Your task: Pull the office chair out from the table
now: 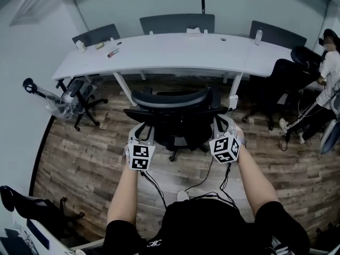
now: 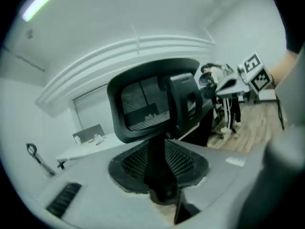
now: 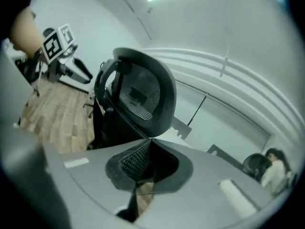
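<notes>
Office chair [image 1: 175, 110] held at the backrest, on the near side of the tabletop [image 1: 170, 52].
Left gripper [image 1: 141, 130] clamps the backrest's left frame edge between its jaws; right gripper [image 1: 221, 122] has its jaws fully together at the backrest's right edge. Chair stands on the wood floor [image 1: 265, 163].

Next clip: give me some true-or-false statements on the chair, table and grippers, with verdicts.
1. The left gripper and right gripper are both at the office chair's backrest. True.
2. The right gripper's jaws stand wide apart. False: they are shut on the backrest's edge.
3. The office chair stands far from the table. False: it is close up to it.
4. A person is by the table's right end in the head view. True.
</notes>
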Tool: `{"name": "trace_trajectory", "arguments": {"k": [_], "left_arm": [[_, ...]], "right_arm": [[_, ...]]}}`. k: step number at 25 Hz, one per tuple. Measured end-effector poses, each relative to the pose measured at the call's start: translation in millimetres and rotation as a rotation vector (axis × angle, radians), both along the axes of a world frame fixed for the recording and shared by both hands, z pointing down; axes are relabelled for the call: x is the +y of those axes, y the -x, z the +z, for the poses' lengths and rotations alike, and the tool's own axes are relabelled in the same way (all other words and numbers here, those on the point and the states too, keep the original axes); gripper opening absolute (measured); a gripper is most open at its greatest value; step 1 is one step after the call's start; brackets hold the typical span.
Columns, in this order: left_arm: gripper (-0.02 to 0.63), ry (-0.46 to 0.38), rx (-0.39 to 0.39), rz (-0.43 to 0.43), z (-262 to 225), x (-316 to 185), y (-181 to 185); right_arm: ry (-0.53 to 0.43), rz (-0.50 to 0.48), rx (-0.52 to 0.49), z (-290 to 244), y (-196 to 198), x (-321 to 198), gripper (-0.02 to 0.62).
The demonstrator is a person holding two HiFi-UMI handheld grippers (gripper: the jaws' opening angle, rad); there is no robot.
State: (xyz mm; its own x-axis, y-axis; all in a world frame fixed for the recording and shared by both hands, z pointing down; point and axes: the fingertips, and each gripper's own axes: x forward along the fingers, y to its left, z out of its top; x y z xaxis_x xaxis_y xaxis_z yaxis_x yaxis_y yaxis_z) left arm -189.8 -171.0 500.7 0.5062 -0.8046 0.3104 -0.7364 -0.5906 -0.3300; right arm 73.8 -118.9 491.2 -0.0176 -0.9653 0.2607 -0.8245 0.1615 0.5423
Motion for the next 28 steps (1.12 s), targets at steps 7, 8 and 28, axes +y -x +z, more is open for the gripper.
{"name": "trace_trajectory", "arguments": {"k": [7,8,28], "left_arm": [[0.008,0.013,0.253,-0.064,-31,77,-32],[0.008,0.02,0.261,-0.065,-33,85,-37],[0.011,0.057,0.368,-0.086,-56,155,-68]], "right_arm": [[-0.021,-0.075,-0.483,-29,34,58,0.006],[-0.026,-0.082,-0.511,-34,37,65,0.006],[-0.036,-0.167,-0.56,-49,59,124,0.006]]}}
